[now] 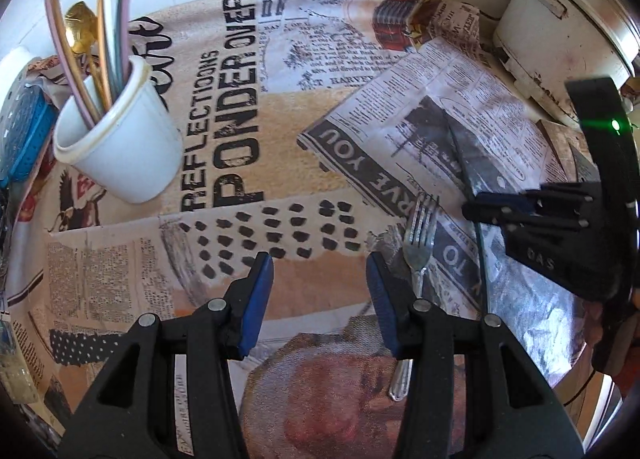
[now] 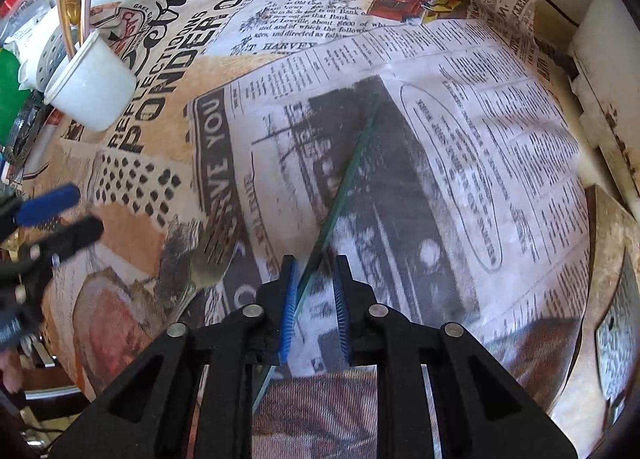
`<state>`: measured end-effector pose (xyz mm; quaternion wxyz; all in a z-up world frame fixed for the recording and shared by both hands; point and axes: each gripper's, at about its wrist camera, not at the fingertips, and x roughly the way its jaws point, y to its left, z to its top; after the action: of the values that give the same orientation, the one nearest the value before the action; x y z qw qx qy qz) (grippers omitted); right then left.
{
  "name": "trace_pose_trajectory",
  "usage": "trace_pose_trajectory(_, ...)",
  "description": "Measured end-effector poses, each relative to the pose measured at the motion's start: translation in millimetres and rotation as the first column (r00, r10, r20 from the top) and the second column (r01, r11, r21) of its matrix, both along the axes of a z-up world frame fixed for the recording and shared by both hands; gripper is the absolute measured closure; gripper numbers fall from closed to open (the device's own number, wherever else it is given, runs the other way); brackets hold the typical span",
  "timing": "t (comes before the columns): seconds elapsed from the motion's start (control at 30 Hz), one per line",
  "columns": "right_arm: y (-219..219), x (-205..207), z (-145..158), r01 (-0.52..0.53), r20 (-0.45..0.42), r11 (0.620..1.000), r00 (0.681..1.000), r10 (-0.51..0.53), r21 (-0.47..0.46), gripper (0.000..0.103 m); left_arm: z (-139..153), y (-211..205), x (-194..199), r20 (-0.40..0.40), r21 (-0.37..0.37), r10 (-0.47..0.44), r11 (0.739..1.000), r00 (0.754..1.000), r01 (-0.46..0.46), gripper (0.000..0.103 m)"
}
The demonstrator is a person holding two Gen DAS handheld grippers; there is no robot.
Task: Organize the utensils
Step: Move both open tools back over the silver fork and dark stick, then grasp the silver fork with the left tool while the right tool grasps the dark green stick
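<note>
The left gripper stands wide open and holds nothing, low in the left wrist frame; the silver fork lies on the newsprint cloth just beside its right finger. The right gripper is narrowly parted around a glass edge, with no clear grip. The white cup of utensils sits upper left.
</note>
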<state>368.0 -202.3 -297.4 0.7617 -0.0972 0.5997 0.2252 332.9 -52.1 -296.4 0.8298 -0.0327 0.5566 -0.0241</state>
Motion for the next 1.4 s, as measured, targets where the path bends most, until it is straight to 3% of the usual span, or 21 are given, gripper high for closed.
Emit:
trace_pose_trajectory(0.27, -9, -3, 1, 0.043, 0.006, 0.998, 0.999, -0.044, 0.043, 0.098, -12, -33, 3, -0.054, -0.039, -0.092, 0.995, 0.994, 0.090, 0.056)
trace_pose_trajectory(0.5, -37, -12, 21, 0.107, 0.031, 0.987, 0.993, -0.112, 0.121, 0.098, -23, -64, 17, -0.080, -0.019, -0.153, 0.988, 0.985, 0.152, 0.056)
trace_pose_trajectory(0.67, -47, -16, 32, 0.124, 0.052, 0.980, 0.990, -0.134, 0.157, 0.098, -29, -75, 32, -0.082, -0.025, -0.149, 0.989, 0.985, 0.147, 0.056)
trace_pose_trajectory(0.83, -54, -18, 42, 0.139, 0.080, 0.976, 0.985, -0.154, 0.170, 0.098, -38, -83, 44, -0.092, 0.027, -0.122, 0.992, 0.988, 0.125, 0.056)
trace_pose_trajectory(1.13, -65, -20, 57, 0.149, 0.119, 0.970, 0.978, -0.173, 0.190, 0.098, -42, -82, 45, -0.044, 0.033, -0.078, 0.996, 0.996, 0.080, 0.053)
trace_pose_trajectory(1.3, -64, -22, 58, 0.157, 0.124, 0.967, 0.975, -0.184, 0.200, 0.098, -42, -84, 33, -0.008, 0.070, -0.072, 0.995, 0.997, 0.072, 0.063)
trace_pose_trajectory(1.4, -61, -24, 59, 0.156, 0.128, 0.968, 0.975, -0.184, 0.197, 0.098, -39, -81, 27, -0.001, 0.085, -0.062, 0.994, 0.998, 0.062, 0.077)
